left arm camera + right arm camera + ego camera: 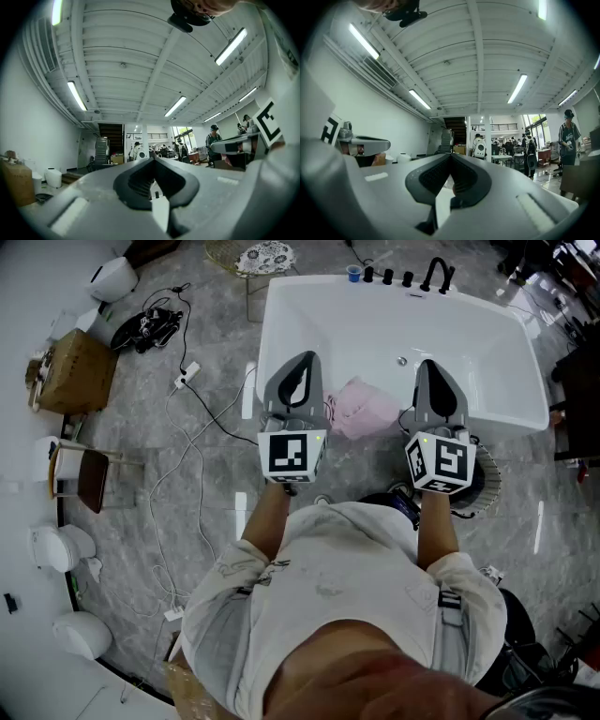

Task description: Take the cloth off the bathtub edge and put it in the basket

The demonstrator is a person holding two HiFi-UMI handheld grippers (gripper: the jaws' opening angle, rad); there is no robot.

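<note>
Status: nothing done yet, as far as we can see.

- Pink cloth (361, 409) is lying bunched on the near edge of the white bathtub (281, 324), partly draped toward the inside. Untouched.
- Left gripper (304, 358): tongs together, tips meeting, nothing between them. Its own view looks out level across the room and shows no cloth.
- Right gripper (429, 364): same, tongs closed tip to tip and empty.
- In the head view we hold both grippers roughly level in front of the body, side by side. The cloth shows in the gap between them. Neither is on it, and we can't tell from this angle how high they sit above the tub edge.
- Basket (491, 476): round, dark inside, on the floor against the tub's near side, just below the right gripper. It's mostly hidden by that gripper and the forearm, so we can't see what's in it. No pink shows on the part that's visible.

Our read of what's left is the whole job:
1. Open one set of tongs. The right looks handier, since the basket is on that side.
2. Tip down onto the cloth and clamp a fold.
3. Lift it clear of the rim.
4. Carry it the short way over to the basket and let go.

Watch item: the cloth hangs partly inward, so a weak pinch could let it slide into the tub.
</note>
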